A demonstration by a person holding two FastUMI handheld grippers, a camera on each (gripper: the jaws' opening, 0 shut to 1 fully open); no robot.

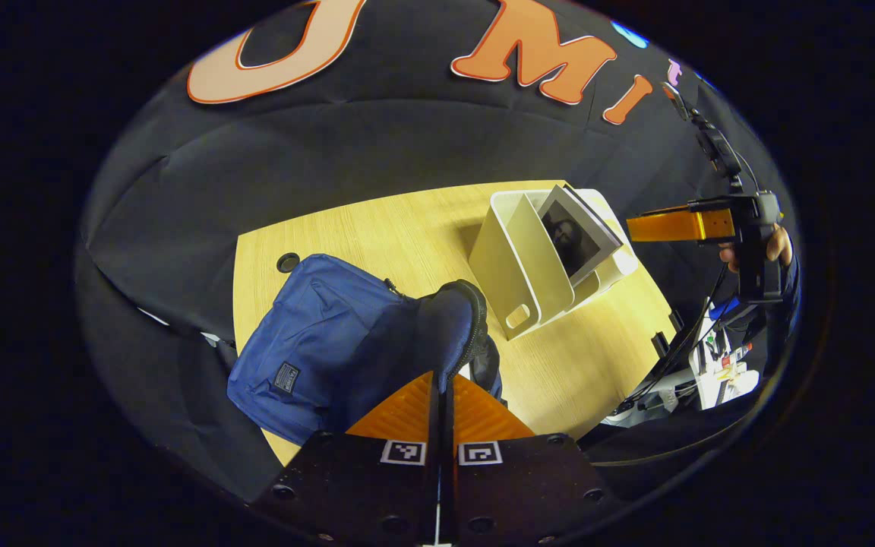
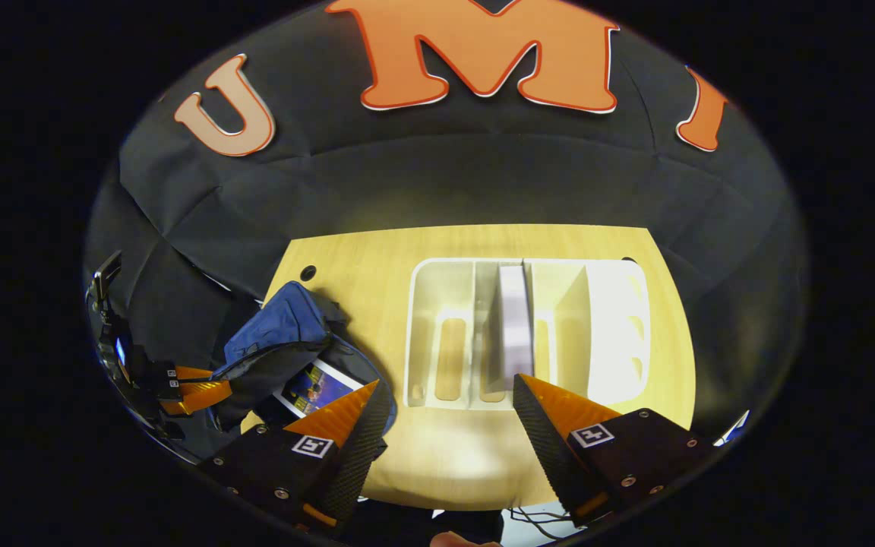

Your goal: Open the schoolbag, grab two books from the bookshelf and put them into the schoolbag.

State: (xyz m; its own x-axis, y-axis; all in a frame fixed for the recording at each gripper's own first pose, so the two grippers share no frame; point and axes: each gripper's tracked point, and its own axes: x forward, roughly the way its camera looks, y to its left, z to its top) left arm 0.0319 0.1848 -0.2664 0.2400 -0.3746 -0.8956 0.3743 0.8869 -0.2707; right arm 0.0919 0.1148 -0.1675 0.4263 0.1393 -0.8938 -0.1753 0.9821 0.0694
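We see one wooden tabletop (image 2: 453, 448) carrying one blue schoolbag (image 1: 316, 349) and one white bookshelf (image 2: 612, 327) with upright dividers. We count two books: one book (image 2: 515, 323) stands upright in a middle slot of the bookshelf, and a second book (image 2: 308, 389) lies inside the open mouth of the schoolbag, its colourful cover facing up.

There are two tools. In the left gripper view, the left tool (image 1: 440, 380) has its fingers pressed together on the dark zippered rim of the schoolbag's flap, holding that flap lifted. The schoolbag sits at the near left corner of the tabletop, partly overhanging the edge. In the right gripper view, the right tool (image 2: 445, 395) hangs over the near edge of the tabletop with its fingers wide apart and nothing between them. One finger sits just beside the schoolbag's opening, the other just in front of the standing book's slot. In the left gripper view we also see this tool farther off, held by a hand (image 1: 775, 247) beyond the right side of the bookshelf.

The bookshelf sits toward the far right of the tabletop, near the back edge. Bare wood lies between schoolbag and bookshelf, and more in front of the bookshelf. A small round hole (image 1: 288, 263) marks the far left corner.
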